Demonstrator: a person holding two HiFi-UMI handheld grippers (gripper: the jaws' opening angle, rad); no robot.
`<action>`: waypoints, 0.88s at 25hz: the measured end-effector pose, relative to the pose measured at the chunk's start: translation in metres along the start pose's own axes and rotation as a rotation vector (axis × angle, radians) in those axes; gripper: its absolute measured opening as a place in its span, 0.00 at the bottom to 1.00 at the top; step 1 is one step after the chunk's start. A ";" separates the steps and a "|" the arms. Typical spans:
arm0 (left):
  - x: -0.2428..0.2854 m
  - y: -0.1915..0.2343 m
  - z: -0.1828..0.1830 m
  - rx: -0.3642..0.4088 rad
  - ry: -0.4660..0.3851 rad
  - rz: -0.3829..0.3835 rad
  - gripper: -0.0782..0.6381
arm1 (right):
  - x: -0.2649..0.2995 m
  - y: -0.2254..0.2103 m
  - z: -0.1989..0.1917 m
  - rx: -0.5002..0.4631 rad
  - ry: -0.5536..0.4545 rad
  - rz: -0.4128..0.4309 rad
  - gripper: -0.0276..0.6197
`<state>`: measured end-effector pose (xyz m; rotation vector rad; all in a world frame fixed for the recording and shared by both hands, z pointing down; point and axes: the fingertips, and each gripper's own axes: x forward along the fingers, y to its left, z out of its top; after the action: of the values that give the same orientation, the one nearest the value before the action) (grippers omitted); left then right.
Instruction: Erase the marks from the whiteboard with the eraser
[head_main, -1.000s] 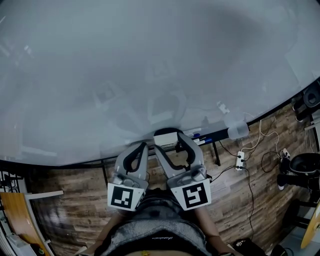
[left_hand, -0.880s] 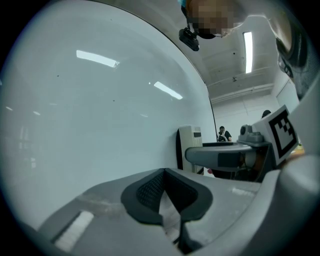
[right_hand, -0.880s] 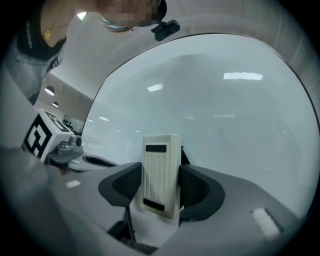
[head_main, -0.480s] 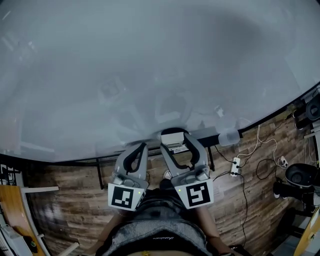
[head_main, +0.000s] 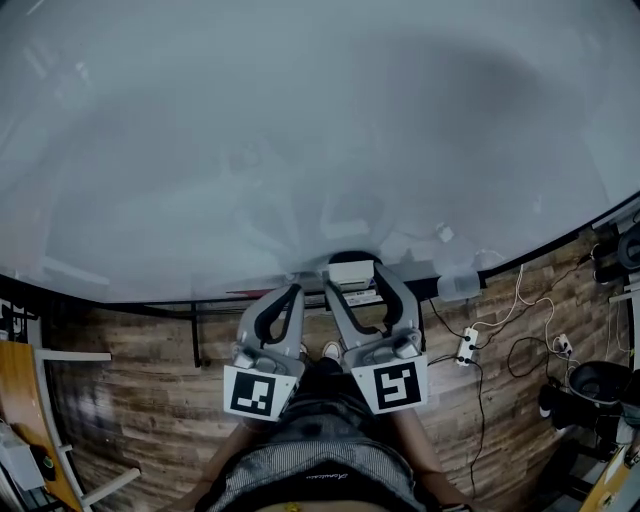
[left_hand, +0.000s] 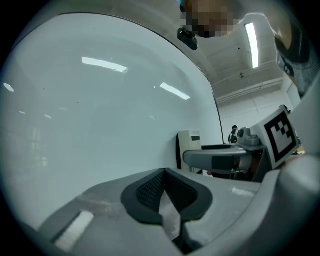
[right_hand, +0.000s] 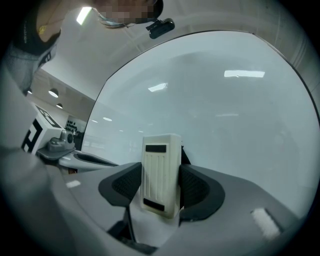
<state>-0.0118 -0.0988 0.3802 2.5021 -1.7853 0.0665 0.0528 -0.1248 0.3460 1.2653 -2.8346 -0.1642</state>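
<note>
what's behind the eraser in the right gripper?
The whiteboard, showing only light reflections around the eraser. The patch directly behind the eraser is covered, so marks there cannot be ruled out.

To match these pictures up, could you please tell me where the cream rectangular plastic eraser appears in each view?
Head view: the cream rectangular plastic eraser sits lower centre, in the right gripper, at the glossy white whiteboard's bottom edge.
Left gripper view: right of centre, upright.
Right gripper view: dead centre, clamped between the jaws.
Shared landmark: the whiteboard behind it.
</note>
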 end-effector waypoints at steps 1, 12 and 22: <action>-0.001 0.001 0.001 0.000 -0.002 0.000 0.11 | 0.000 0.000 0.000 0.000 0.000 -0.010 0.42; -0.005 -0.004 0.008 0.015 -0.019 -0.103 0.11 | 0.000 0.000 -0.001 0.013 0.035 -0.054 0.42; -0.006 -0.006 -0.004 0.011 -0.020 -0.153 0.11 | 0.001 -0.001 -0.003 0.023 -0.011 -0.106 0.42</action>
<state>-0.0083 -0.0914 0.3833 2.6470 -1.5976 0.0436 0.0531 -0.1266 0.3486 1.4247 -2.7873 -0.1422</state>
